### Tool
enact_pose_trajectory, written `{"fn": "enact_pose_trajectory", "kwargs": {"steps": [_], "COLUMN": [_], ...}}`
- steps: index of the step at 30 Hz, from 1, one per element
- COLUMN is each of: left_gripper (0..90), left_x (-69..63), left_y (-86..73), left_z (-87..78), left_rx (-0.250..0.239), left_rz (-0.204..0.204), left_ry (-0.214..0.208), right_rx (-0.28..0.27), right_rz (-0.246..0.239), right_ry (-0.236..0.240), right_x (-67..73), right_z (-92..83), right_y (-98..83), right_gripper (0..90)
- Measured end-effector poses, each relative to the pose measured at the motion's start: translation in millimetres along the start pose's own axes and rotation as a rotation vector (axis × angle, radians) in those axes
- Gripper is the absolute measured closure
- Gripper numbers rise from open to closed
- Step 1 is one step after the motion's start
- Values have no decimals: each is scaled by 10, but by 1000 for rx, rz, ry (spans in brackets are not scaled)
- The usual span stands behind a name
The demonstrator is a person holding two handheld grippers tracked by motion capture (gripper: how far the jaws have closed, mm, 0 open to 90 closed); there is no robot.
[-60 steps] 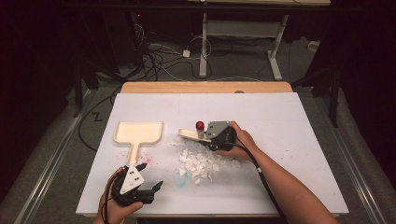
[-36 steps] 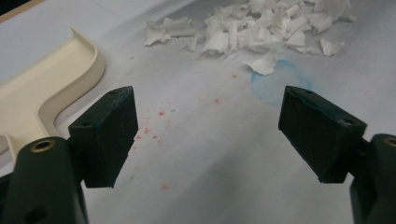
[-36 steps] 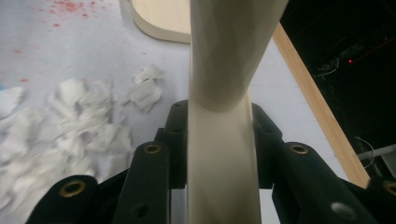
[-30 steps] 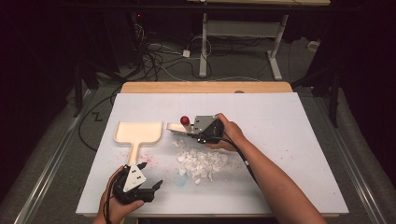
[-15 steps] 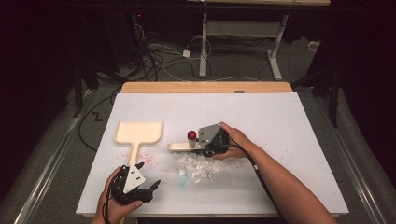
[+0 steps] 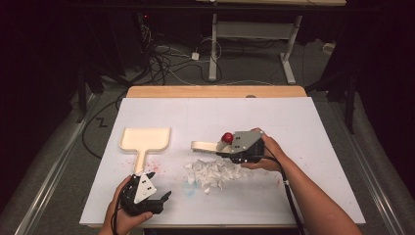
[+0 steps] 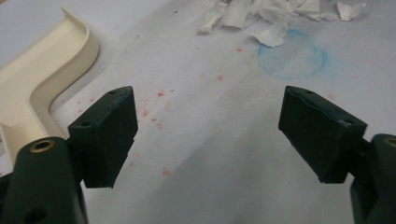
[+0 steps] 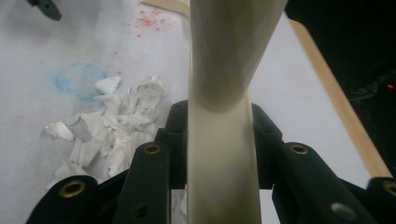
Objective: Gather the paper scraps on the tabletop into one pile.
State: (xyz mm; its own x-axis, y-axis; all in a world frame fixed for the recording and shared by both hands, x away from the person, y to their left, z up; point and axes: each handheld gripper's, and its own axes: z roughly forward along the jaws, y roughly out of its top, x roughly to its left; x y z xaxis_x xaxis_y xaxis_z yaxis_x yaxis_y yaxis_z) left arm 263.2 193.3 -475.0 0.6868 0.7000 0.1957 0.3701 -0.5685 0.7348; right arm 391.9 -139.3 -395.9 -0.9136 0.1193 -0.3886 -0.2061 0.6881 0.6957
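Note:
A cream brush (image 6: pixel 203 146) hangs level just beyond a pile of torn white paper scraps (image 6: pixel 213 171), its head pointing left. My right gripper (image 6: pixel 222 147) is shut on the brush handle (image 8: pixel 224 93), which runs up between the jaws. A cream dustpan (image 6: pixel 146 138) lies flat at the left, handle toward me. My left gripper (image 6: pixel 159 201) rests near the front edge just past the dustpan handle, open with nothing between its fingers (image 7: pixel 109 133). The dustpan (image 7: pixel 42 74) curves along the left of the left gripper view, with the scraps (image 7: pixel 261 18) farther ahead.
A white sheet (image 6: pixel 303 127) covers the table, with a wooden strip (image 6: pixel 215 91) along the far edge. A blue stain (image 7: pixel 292 56) and red specks mark the sheet near the scraps. Cables and desk legs lie on the floor beyond.
My right gripper has carried the brush from close to the dustpan's mouth to the right and nearer, stopping just behind the scraps. The left gripper and dustpan have stayed put.

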Motion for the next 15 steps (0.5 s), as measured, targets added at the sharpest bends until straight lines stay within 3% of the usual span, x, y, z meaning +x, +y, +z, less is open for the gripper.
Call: {"fn": "enact_pose_trajectory", "kwargs": {"steps": [2,6,8,12,13,15], "left_gripper": [187,187,187,187,187,187], "left_x": [2,-12,-14,-20,-22,-28], "left_y": [3,2,5,9,10,13], "left_z": [4,5,1,3,6,8], "left_rx": [-5,3,4,1,1,2], "left_rz": [11,6,9,11,12,15], "left_ry": [5,-3,-4,-7,-9,-10], "right_rx": [-3,-10,-9,67,103,151], "right_rz": [11,93,164,274,348,407], "right_ry": [-18,-94,-136,-249,-290,-358], "right_x": [-7,-34,-40,-3,25,70], "right_z": [-59,-316,-454,-666,-716,-724], "right_y": [-11,-68,-102,-225,-332,-447], "right_gripper": [681,680,681,681,680,681]}}
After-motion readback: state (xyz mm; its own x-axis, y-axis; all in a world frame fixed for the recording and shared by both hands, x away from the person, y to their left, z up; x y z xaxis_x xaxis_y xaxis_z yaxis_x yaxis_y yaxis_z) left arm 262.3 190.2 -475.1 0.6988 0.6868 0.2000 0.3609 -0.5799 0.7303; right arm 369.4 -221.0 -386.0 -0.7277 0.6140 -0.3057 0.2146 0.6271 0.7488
